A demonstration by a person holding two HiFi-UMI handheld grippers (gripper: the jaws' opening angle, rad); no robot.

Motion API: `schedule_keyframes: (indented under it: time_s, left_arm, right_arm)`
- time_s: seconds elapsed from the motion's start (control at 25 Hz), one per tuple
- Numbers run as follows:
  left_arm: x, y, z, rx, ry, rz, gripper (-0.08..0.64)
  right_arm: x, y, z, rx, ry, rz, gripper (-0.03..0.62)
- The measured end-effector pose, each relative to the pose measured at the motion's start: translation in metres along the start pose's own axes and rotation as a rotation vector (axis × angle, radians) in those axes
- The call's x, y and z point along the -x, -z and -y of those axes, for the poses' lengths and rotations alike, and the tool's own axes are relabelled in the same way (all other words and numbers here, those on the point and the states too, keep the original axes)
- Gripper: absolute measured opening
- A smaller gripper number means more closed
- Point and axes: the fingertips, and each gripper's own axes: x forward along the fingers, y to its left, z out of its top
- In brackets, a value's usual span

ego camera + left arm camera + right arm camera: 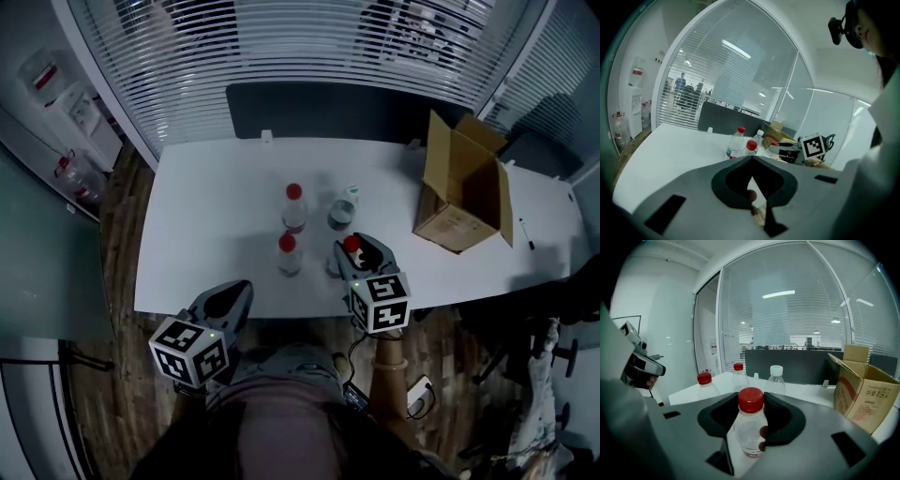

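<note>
Right near the front edge of the white tabletop (197, 253) stands the small bottle (750, 427) that my right tongs (366, 253) have hold of. It is clear plastic, upright, with a round red cap and a faint reddish band near its base.

Just to its left stands a second red-capped bottle (289, 258), apart from it. Farther back, a third red-capped bottle (294, 211) and a white-capped bottle (343, 211) stand side by side, not touching. An open cardboard box (464, 187) sits well apart toward the right rear, its flaps standing up. Bare white surface runs between my bottle and the box, and a wider stretch runs from the bottles to the tabletop's left edge. The front edge lies just under my right tongs, with wooden floor (112, 281) below it.

My right tongs are drawn narrow around the bottle's body below the cap. The right pad presses its side and the left pad sits at the other side. My left tongs (752, 159) are closed with the tips together and nothing between them. They are held low, off the front edge toward the left, well apart from all the bottles.
</note>
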Motion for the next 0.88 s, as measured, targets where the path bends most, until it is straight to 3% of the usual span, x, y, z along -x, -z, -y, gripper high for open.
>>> schedule_keyframes:
  time_s: [0.56,0.88]
  left_arm:
    - [0.008,0.007,0.014,0.016,-0.022,0.04,0.008]
    - [0.025,0.029,0.062,0.053,-0.053,0.056,0.008]
  right_arm:
    - [0.015,0.005,-0.004,0.009,-0.029,0.003,0.178]
    - [0.056,0.005,-0.008,0.026,-0.073,0.022,0.178]
